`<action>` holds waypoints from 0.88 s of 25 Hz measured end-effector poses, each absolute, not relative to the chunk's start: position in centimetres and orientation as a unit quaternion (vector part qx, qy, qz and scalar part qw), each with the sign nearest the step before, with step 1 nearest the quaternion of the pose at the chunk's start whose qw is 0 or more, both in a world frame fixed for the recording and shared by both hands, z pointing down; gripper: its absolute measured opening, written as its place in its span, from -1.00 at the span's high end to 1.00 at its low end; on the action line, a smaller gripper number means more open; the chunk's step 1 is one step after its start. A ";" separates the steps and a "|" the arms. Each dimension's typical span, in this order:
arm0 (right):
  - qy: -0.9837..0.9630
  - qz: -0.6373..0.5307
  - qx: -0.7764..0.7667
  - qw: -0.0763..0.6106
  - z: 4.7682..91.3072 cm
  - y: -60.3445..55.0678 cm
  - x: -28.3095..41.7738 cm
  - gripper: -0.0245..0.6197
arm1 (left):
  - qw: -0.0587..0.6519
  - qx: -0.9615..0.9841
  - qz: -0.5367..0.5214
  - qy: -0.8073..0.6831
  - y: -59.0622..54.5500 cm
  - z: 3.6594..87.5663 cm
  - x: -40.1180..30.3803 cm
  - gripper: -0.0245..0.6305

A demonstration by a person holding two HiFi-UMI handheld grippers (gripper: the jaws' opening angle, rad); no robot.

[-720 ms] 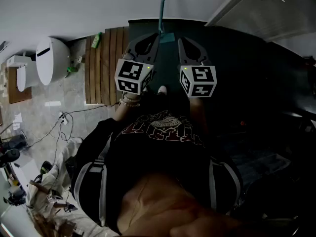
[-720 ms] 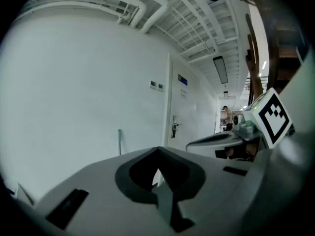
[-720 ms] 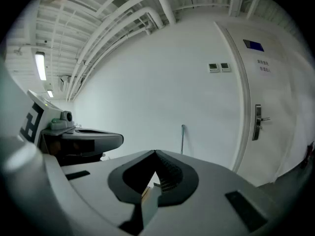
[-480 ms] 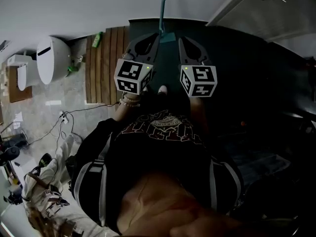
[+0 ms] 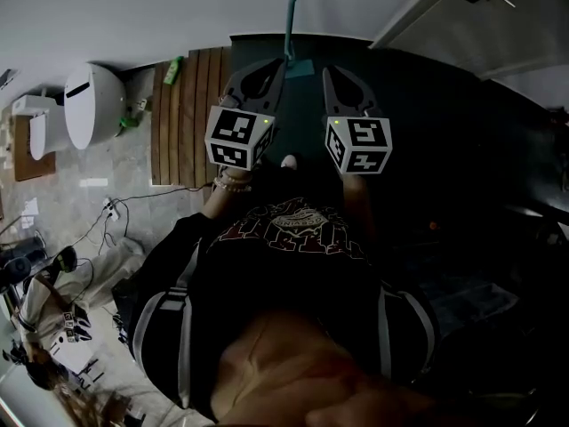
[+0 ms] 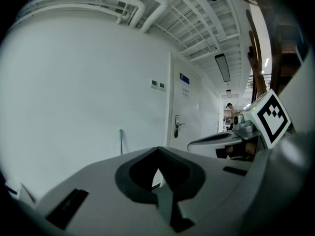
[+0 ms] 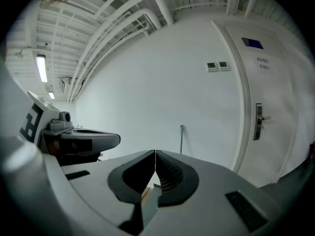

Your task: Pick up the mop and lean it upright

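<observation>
With the left gripper [image 6: 157, 150] and right gripper [image 7: 155, 152] both closed on nothing, the mop [image 5: 292, 7], propped against the wall [image 5: 178, 7] at top centre, is unsupported and could be toppled sideways by a slipping handle.

A second person [image 5: 84, 269] in pale clothing, low in the head view and well below the toilet [image 5: 89, 105], is the only thing that clearly moves. Earlier, their pale clothing runs steeply down the picture, with a dark rounded shape, perhaps a shoe, far below the toilet. Now the figure is further left, partly cut off by the picture's edge. The pale cloth stretches out flatter and more sideways. The dark rounded shape [image 5: 64, 258] sits higher, nearer the toilet and further left than before. The patterned patch [image 5: 71, 323] beneath it is also further left.
</observation>
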State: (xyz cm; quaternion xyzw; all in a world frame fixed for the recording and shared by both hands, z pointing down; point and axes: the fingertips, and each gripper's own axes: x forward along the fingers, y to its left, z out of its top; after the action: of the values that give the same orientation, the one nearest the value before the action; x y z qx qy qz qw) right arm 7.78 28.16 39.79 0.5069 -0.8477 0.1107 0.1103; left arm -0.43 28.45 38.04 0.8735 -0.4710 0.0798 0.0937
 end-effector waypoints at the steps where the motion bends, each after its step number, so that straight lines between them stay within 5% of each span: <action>1: -0.849 0.112 0.504 0.111 39.8 28.1 7.8 0.86 | 0.093 0.873 0.080 -0.472 28.4 38.0 -0.4 0.78; 22: -0.842 0.125 0.513 0.113 40.8 22.6 7.3 0.86 | 0.112 0.881 0.075 -0.453 22.3 39.1 -0.8 0.78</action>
State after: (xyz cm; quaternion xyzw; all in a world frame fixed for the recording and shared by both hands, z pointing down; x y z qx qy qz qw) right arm 7.28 22.59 40.84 0.5128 -0.8418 0.1253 0.1126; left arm -0.76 22.27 39.14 0.8811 -0.4532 0.0751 0.1122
